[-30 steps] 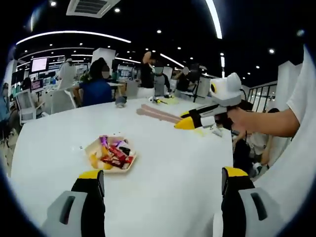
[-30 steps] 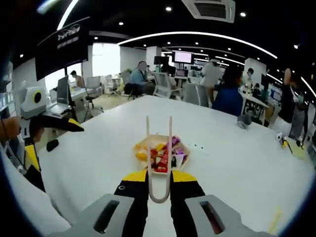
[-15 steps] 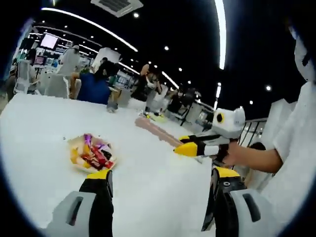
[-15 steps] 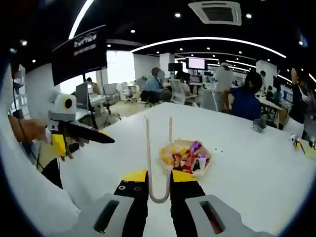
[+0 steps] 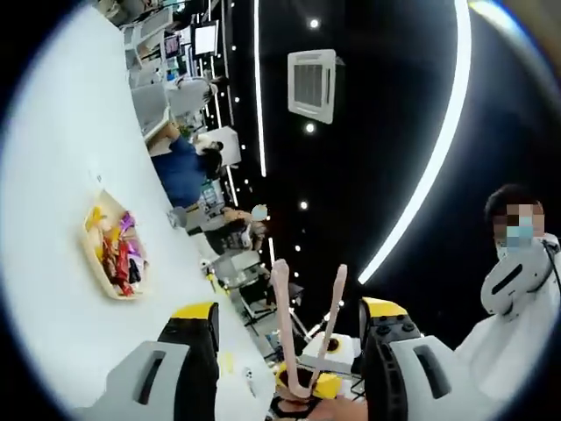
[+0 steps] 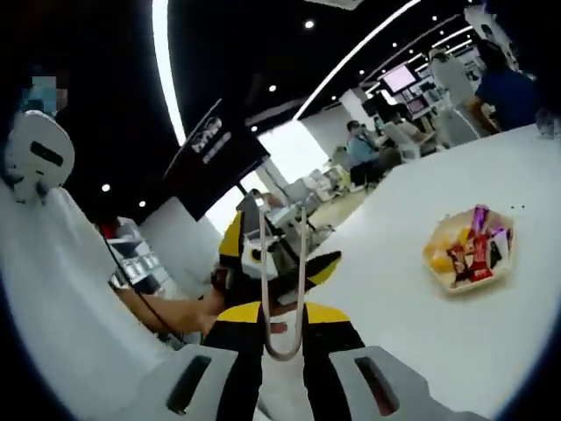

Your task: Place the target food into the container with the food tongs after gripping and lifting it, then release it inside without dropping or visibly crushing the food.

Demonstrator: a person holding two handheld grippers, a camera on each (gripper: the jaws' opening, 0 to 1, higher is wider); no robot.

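A pale shallow tray (image 5: 92, 263) of wrapped snacks in red, yellow and purple lies on the white table (image 5: 53, 158), far ahead of both grippers. In the right gripper view the tray (image 6: 440, 274) lies to the right. My right gripper (image 6: 282, 314) is shut on the bend of pink food tongs (image 6: 282, 263), whose two arms stand up apart with nothing between them. My left gripper (image 5: 289, 309) is open and holds nothing. The tongs (image 5: 307, 324) and the right gripper (image 5: 302, 390) rise between its jaws. The left gripper (image 6: 263, 263) shows just behind the tongs.
The person's hand (image 6: 175, 307) and white sleeve are at the left. A person in white (image 5: 517, 289) stands at the right. Chairs, desks and seated people (image 6: 368, 149) lie beyond the table's far edge. Bare tabletop (image 6: 394, 324) surrounds the tray.
Both views have rolled and tilted strongly. The right gripper with the tongs has come from the side to right in front of the left gripper. The tray stays put on the table.
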